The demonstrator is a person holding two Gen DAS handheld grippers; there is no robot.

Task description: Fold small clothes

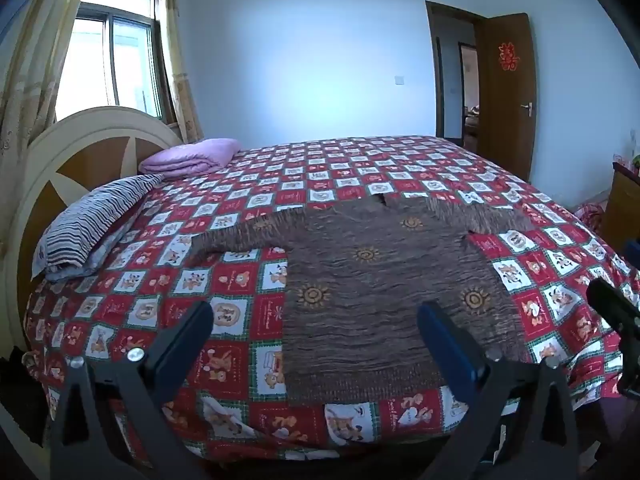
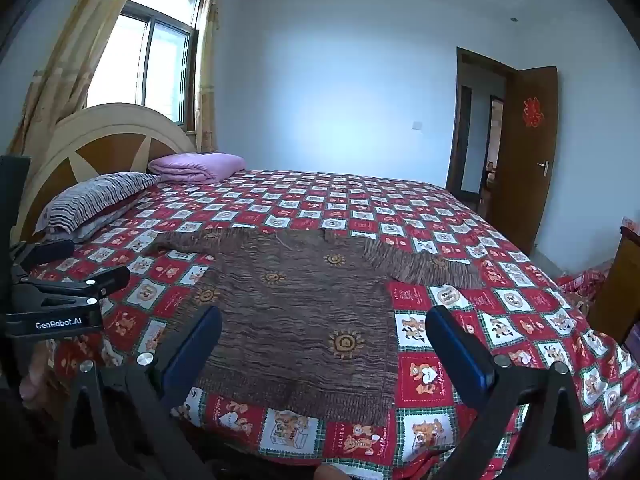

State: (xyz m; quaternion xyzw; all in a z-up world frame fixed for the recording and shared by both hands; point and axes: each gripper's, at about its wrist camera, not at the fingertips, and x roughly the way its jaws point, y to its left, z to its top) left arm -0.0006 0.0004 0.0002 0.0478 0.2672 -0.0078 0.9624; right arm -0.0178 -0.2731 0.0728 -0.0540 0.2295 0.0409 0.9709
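Observation:
A small brown knitted sweater (image 1: 376, 288) with orange sun motifs lies flat on the bed, sleeves spread to both sides, hem towards me. It also shows in the right wrist view (image 2: 304, 320). My left gripper (image 1: 316, 332) is open and empty, held above the near edge of the bed, over the sweater's hem and left side. My right gripper (image 2: 324, 340) is open and empty, over the sweater's lower right part. The left gripper's body (image 2: 60, 300) shows at the left edge of the right wrist view; the right gripper's finger (image 1: 616, 316) shows at the right edge of the left wrist view.
The bed has a red and white checked bear-print sheet (image 1: 224, 280). A striped pillow (image 1: 92, 220) and a folded purple blanket (image 1: 192, 156) lie by the headboard (image 1: 80, 152) at the left. A wooden cabinet (image 2: 620, 296) stands at the right. An open door (image 1: 508, 92) is at the far right.

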